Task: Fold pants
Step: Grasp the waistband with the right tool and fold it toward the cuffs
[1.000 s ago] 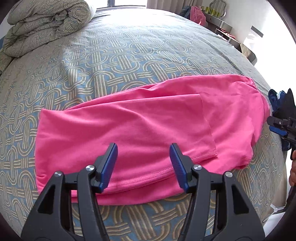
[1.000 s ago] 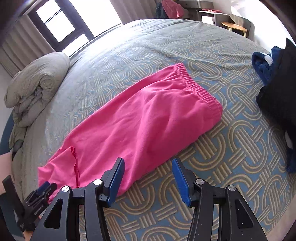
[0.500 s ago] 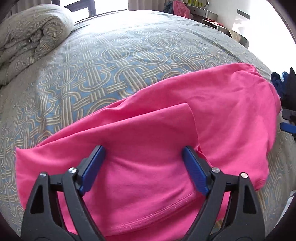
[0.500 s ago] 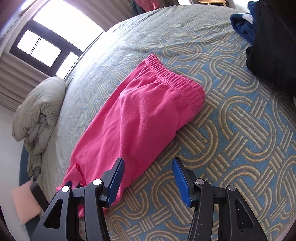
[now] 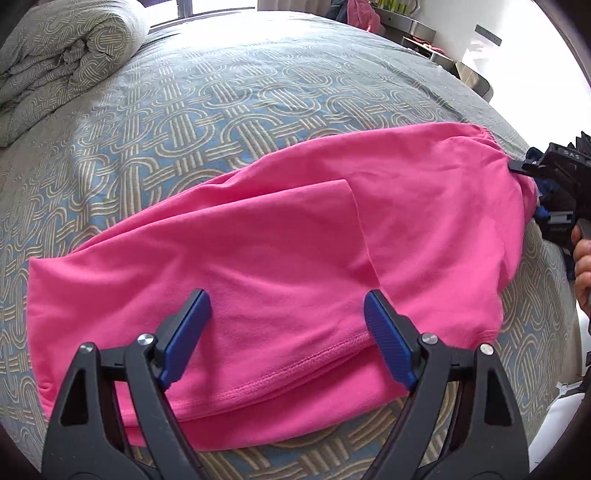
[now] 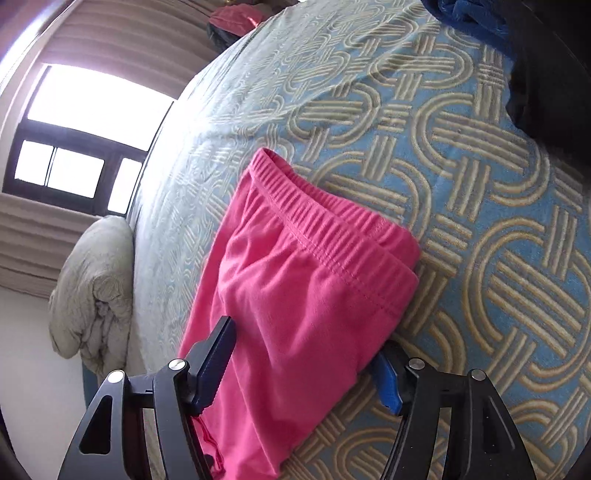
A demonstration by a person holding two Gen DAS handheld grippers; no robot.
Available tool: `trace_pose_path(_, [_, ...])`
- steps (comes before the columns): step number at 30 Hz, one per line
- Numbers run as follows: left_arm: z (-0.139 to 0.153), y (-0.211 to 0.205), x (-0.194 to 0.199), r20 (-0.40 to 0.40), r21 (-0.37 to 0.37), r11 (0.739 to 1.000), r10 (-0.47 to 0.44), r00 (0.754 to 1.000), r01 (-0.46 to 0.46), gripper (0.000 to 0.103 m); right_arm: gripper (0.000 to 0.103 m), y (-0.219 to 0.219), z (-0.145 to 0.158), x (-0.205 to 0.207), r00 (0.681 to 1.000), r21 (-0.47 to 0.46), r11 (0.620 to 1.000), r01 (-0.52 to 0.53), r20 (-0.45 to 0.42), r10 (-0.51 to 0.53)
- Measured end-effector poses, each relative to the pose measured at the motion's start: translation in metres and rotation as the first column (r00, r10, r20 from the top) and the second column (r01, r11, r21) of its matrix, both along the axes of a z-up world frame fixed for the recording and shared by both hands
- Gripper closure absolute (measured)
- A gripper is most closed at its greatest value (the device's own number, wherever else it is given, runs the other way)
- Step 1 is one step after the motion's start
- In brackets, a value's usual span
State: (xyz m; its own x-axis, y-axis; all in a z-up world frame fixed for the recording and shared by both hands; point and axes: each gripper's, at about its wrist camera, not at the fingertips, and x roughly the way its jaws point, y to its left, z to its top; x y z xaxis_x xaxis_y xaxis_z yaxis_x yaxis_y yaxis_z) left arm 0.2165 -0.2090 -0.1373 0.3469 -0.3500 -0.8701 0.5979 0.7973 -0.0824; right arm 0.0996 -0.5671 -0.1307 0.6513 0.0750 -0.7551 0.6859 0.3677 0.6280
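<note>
Pink pants lie flat across the patterned bedspread, one leg folded over the other. My left gripper is open, its blue pads over the hem end of the legs. The waistband shows in the right wrist view. My right gripper is open with the pants' near edge between its jaws, just below the waistband corner. It also shows in the left wrist view, at the waist end of the pants.
A rolled quilt lies at the bed's far left corner. Dark blue and black clothes are piled on the bed to the right of the waistband. A window and furniture stand beyond the bed.
Both grippers have moved in onto the pants. The left one has opened wider over the hem; the right one has come close to the waistband and now straddles the cloth edge.
</note>
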Motion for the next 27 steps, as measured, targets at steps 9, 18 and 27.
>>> trace_pose_path(9, [0.027, -0.012, -0.05, -0.121, -0.203, 0.971, -0.155, 0.98, 0.128, 0.017, 0.096, -0.003, 0.047, 0.031, 0.983, -0.273, 0.947, -0.171, -0.108, 0.146])
trace_pose_path(18, [0.018, -0.045, -0.08, -0.191, -0.207, 0.951, -0.27, 0.944, 0.23, 0.018, 0.081, -0.015, 0.0, 0.0, 0.989, -0.082, 0.988, -0.134, -0.069, 0.128])
trace_pose_path(27, [0.035, 0.009, -0.043, -0.046, -0.099, 0.995, -0.024, 0.999, 0.02, 0.017, 0.084, -0.01, 0.011, 0.022, 0.986, -0.089, 0.986, -0.144, -0.102, 0.135])
